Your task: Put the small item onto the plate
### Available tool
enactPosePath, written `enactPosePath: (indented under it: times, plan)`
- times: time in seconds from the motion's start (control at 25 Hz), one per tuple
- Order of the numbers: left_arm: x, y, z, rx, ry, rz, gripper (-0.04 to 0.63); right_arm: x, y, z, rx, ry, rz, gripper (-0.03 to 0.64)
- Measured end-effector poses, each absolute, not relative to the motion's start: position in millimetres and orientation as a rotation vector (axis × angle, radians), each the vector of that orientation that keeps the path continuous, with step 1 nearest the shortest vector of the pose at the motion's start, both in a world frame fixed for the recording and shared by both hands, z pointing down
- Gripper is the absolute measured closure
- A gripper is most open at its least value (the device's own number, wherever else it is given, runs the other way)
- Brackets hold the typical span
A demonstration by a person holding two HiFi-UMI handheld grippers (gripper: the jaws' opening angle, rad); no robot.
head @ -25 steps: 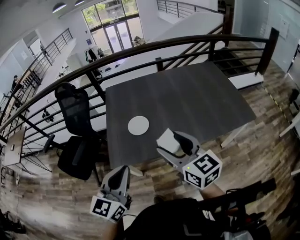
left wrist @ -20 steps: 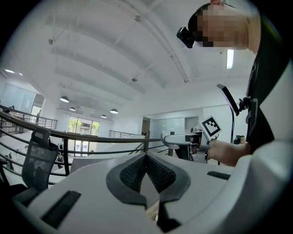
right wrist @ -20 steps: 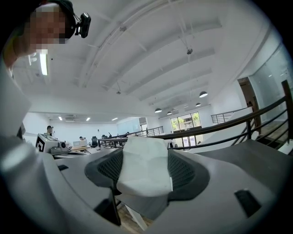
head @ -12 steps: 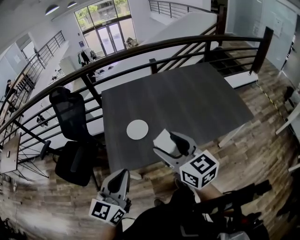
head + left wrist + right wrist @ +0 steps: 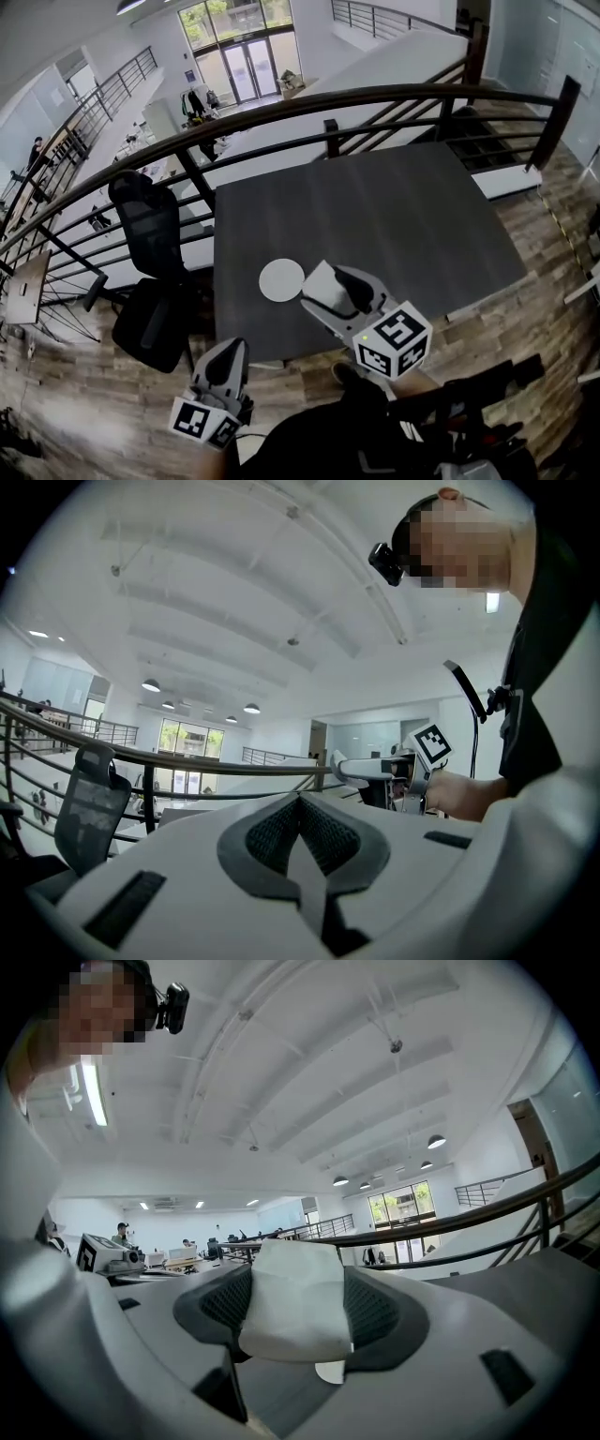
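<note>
Head view: I am looking down on a dark table (image 5: 394, 216) with the white plate (image 5: 281, 279) lying near its near edge, toward the near left corner. The right gripper (image 5: 330, 289) is hanging over that same near edge, its tips just beside the plate's right rim, and the small item (image 5: 321, 283), a white block, is sitting between its jaws. The left gripper (image 5: 228, 354) is hanging off the table altogether, below the near left corner and well apart from the plate.

Left gripper view: the left gripper (image 5: 300, 834) is showing its jaws pressed together with nothing between them, pointing out over the room rather than at the plate.

Right gripper view: the right gripper (image 5: 298, 1307) is clamping the small item (image 5: 295, 1297) between its two dark pads, jaws parted only by the block's width; the block is standing taller than it is wide. A sliver of the plate (image 5: 330, 1371) is peeking out just under the block, slightly to the right.

I am judging that the plate lies ahead of and below the held block, so the right gripper, much the nearer one, needs only a short push forward and down before releasing.
</note>
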State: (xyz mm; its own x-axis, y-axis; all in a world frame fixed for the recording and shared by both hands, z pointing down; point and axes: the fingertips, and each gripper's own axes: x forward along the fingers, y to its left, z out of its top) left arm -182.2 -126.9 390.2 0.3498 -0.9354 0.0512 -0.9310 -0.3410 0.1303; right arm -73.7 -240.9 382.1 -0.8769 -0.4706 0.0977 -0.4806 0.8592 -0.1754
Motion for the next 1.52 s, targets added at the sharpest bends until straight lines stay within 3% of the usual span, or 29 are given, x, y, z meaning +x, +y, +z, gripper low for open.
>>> enactPosePath:
  times: [0.84, 1.52]
  plan:
    - [-227, -167, 368, 2.231, -2.060, -0.005, 0.591, -142, -324, 375, 0.440, -3.014, 0.267, 0.305]
    - [-255, -149, 376, 1.912, -2.310, 0.028, 0.591, -206, -369, 484, 0.249, -2.834, 0.368, 0.305]
